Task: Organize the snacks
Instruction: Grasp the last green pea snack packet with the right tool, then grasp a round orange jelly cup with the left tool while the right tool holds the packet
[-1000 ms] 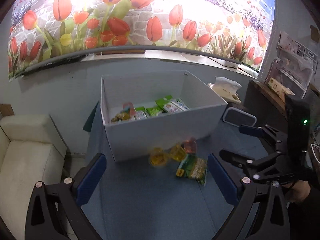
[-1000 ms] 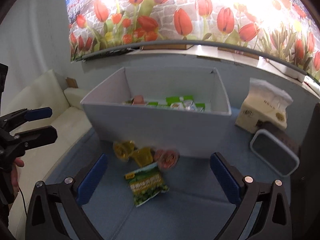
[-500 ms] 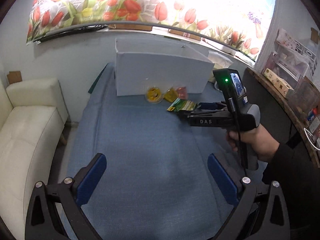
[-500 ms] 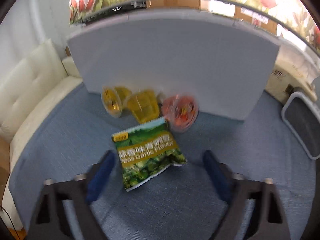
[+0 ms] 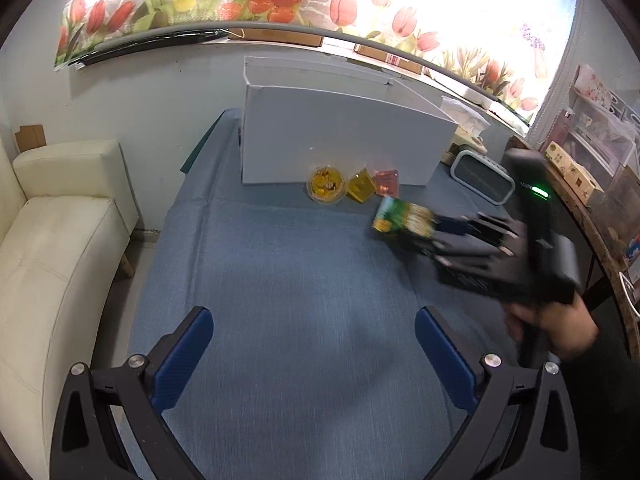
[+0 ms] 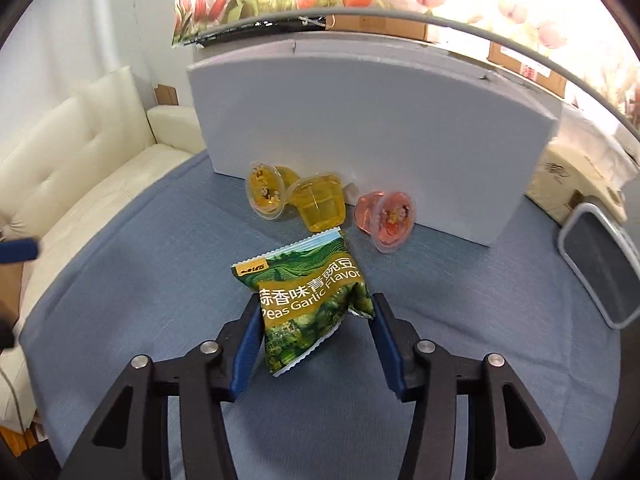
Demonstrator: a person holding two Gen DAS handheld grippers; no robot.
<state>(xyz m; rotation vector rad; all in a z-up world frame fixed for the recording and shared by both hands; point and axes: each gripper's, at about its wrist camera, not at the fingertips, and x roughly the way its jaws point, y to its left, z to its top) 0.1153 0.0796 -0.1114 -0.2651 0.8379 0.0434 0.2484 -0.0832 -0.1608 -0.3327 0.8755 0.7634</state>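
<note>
The right gripper (image 6: 314,322) has its fingers (image 6: 246,338) clenched on the green pea packet (image 6: 308,304); the left gripper (image 5: 312,344) is spread wide, well apart.

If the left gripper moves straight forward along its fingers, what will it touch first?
Probably the blue cloth, since the open left gripper points slightly down at bare cloth. If it stays above the cloth, the yellow jelly cup in front of the white box seems next. Depth is unclear.

Hidden and blurred parts
White box (image 6: 372,136) contents hidden behind its front wall; right tool (image 5: 448,227) motion-blurred in left view, its grip unclear there.
</note>
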